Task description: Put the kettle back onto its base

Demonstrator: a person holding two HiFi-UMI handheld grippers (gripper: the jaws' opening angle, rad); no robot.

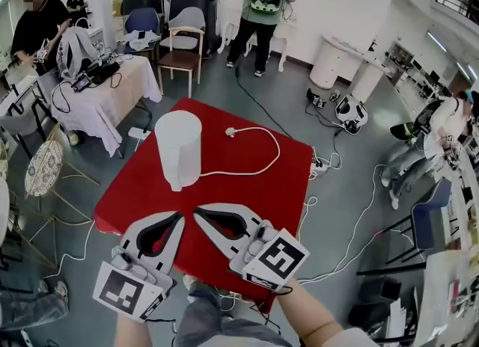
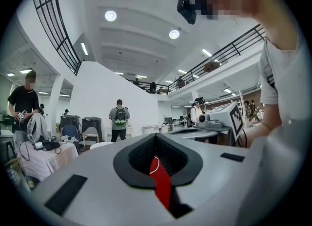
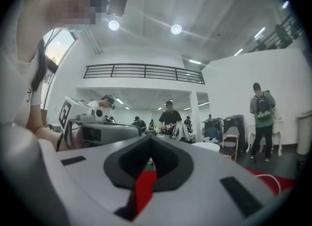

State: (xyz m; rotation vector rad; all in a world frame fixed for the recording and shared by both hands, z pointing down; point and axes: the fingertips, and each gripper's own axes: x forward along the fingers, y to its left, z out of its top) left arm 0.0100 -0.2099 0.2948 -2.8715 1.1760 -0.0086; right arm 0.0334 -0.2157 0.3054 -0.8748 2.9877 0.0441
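A tall white kettle (image 1: 178,147) stands upright on the red table (image 1: 254,188), left of centre; its base is hidden under it. A white cord (image 1: 258,160) with a plug (image 1: 230,132) curls away from its foot to the right. My left gripper (image 1: 181,215) and right gripper (image 1: 197,212) hover side by side over the table's near edge, tips close together and pointing toward the kettle, well short of it. Both are shut with nothing between the jaws. In the left gripper view the left gripper (image 2: 156,135) has its tips meeting; in the right gripper view the right gripper (image 3: 149,136) does too.
A table with a white cloth (image 1: 112,95) and gear stands at the left, a wooden chair (image 1: 179,57) behind the red table. Cables (image 1: 352,233) trail over the floor at the right. People stand at the back and sides.
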